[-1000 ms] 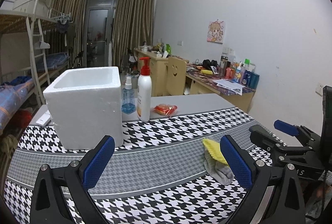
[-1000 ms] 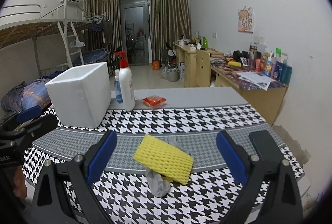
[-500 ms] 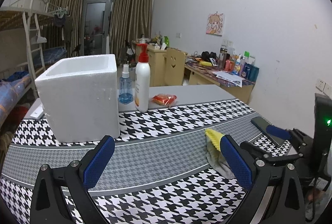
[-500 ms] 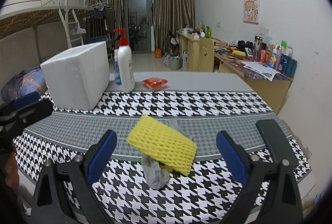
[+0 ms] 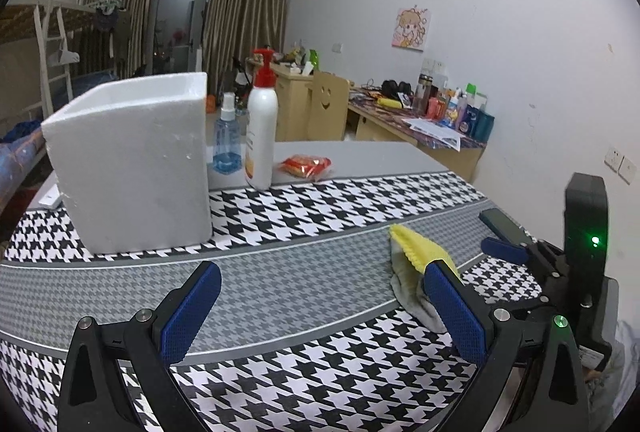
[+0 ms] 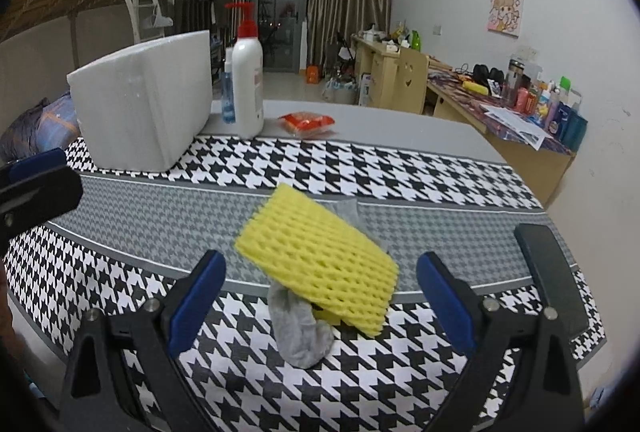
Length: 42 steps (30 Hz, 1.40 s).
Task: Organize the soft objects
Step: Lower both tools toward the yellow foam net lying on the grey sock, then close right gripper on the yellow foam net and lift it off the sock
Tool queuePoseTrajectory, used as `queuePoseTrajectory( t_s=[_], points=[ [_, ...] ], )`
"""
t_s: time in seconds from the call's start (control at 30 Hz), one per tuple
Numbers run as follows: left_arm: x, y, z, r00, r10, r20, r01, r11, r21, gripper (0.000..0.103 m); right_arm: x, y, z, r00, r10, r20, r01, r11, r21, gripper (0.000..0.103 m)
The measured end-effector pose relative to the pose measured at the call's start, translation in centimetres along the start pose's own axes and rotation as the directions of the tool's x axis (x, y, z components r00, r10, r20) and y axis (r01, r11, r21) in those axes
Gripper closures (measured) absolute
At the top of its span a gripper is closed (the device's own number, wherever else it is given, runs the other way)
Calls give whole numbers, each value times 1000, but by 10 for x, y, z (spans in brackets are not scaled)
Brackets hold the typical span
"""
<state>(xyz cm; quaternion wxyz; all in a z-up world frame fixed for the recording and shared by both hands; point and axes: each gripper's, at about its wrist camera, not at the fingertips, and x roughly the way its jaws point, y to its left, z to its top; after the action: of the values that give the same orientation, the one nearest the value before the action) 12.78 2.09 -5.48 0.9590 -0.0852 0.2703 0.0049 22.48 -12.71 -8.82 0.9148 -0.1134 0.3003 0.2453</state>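
- Houndstooth cloth (image 6: 360, 167) in black, white and grey covers the table across the lower half of both views; behind it is a dorm room with brown curtains, a bunk bed at the upper left and a cluttered desk along the right wall.
- Right gripper (image 6: 320, 296) sits at the bottom of the right wrist view with its blue-padded fingers (image 6: 196, 306) spread wide and nothing between the pads.
- Yellow foam net (image 6: 316, 264) fills the centre of that view, tilted, its far edge raised, resting on a crumpled grey sock (image 6: 300, 332). Both lie on the cloth just ahead of the open fingers, apart from them.
- Left gripper (image 5: 320, 312) is likewise spread wide and empty at the bottom of the left wrist view.
- From that view the foam net (image 5: 416, 248) and sock (image 5: 404, 284) appear at lower right, partly behind the gripper's right-hand blue pad; whether they touch it cannot be told.
- White foam box (image 5: 128, 159) stands upright at centre left, open at the top.
- Beside it to the right stand a white pump bottle (image 5: 260, 135) with a red head and a small blue spray bottle (image 5: 226, 139).
- Red snack packet (image 5: 306, 165) lies just right of the bottles.
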Motion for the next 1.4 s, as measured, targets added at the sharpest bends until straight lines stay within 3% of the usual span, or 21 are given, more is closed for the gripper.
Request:
queuePoseTrajectory(
  t_s=[0.3,0.37,0.47,0.63,1.33,1.4],
  points=[
    [12,-8,-5,999,-11,-38,12,1000,7,1,23,-5,-3,997,1,-82,0,1000,3,36],
    [13,-11,-5,999,-15,-45,15,1000,9,1,27,-8,-4,995,9,-100,-8,1000,11,53],
    [15,-16,-7,998,-17,-53,18,1000,20,1,28,-16,-4,992,31,-122,-24,998,57,70],
    [19,-27,-9,997,-23,-68,26,999,38,1,15,-28,-4,995,35,-96,-25,994,102,81],
    [53,-74,-9,990,-42,-132,55,994,95,1,-11,-85,-16,998,26,-65,-7,964,268,84],
    [57,-77,-7,989,-44,-139,58,994,97,1,-12,-87,-18,998,28,-63,-10,963,270,88]
  ],
)
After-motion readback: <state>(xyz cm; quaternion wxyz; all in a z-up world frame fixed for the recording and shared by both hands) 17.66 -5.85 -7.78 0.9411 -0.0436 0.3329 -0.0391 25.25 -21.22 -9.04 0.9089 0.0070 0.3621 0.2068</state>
